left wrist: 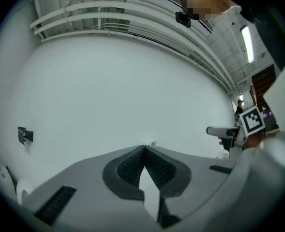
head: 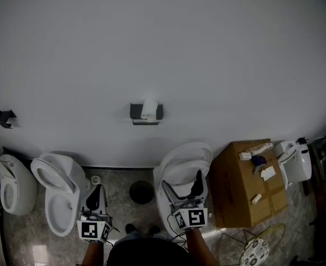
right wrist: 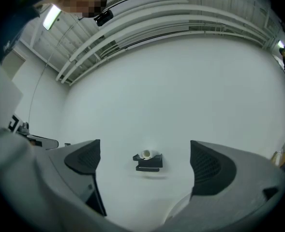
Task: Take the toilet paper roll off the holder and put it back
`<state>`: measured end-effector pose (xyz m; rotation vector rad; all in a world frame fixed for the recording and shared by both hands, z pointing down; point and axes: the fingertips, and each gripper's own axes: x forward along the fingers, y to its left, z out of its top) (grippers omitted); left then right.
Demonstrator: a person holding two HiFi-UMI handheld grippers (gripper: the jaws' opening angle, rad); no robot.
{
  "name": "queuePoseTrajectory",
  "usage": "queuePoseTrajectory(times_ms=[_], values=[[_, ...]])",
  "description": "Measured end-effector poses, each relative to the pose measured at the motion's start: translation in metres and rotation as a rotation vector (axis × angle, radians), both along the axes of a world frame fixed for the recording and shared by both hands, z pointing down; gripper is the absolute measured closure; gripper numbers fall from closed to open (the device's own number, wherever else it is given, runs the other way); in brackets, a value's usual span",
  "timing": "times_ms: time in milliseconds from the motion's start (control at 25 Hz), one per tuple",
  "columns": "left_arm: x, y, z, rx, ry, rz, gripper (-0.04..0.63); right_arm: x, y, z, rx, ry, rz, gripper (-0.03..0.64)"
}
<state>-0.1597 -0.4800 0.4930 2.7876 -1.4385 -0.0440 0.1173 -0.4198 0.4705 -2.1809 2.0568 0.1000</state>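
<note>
Toilet paper roll (head: 149, 108), white, sits on the black wall-mounted holder (head: 136, 112). Well short of the holder, the right gripper (head: 182, 186) has its jaws wide apart and empty, framing it. The left gripper (head: 96, 195) has its jaws pressed together on nothing. Advance the right straight, keeping the roll centred, before closing.

The head camera looks forward and down from well back: white wall (head: 163, 49) far, left gripper (head: 98, 190) and right gripper (head: 183, 182) near. Each gripper camera faces that wall along its jaws, from afar. Head and right gripper views share the holder (head: 146, 113); head and left gripper views, the dark bracket (head: 6, 118) further left.
</note>
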Motion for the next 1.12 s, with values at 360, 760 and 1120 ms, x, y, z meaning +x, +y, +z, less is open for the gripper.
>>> queuePoseTrajectory(times_ms=[360, 760, 1120], values=[[0.003, -0.005, 0.0, -0.037, -0.003, 0.03, 0.592, -0.004, -0.04, 0.006, 0.013, 0.054, -0.01, 0.04], [-0.001, -0.014, 0.008, -0.051, 0.002, 0.026, 0.592, -0.009, -0.105, 0.007, 0.016, 0.107, -0.056, 0.041], [-0.017, -0.027, 0.016, -0.072, 0.001, -0.012, 0.592, -0.016, -0.158, 0.018, 0.0, 0.082, -0.078, 0.043]])
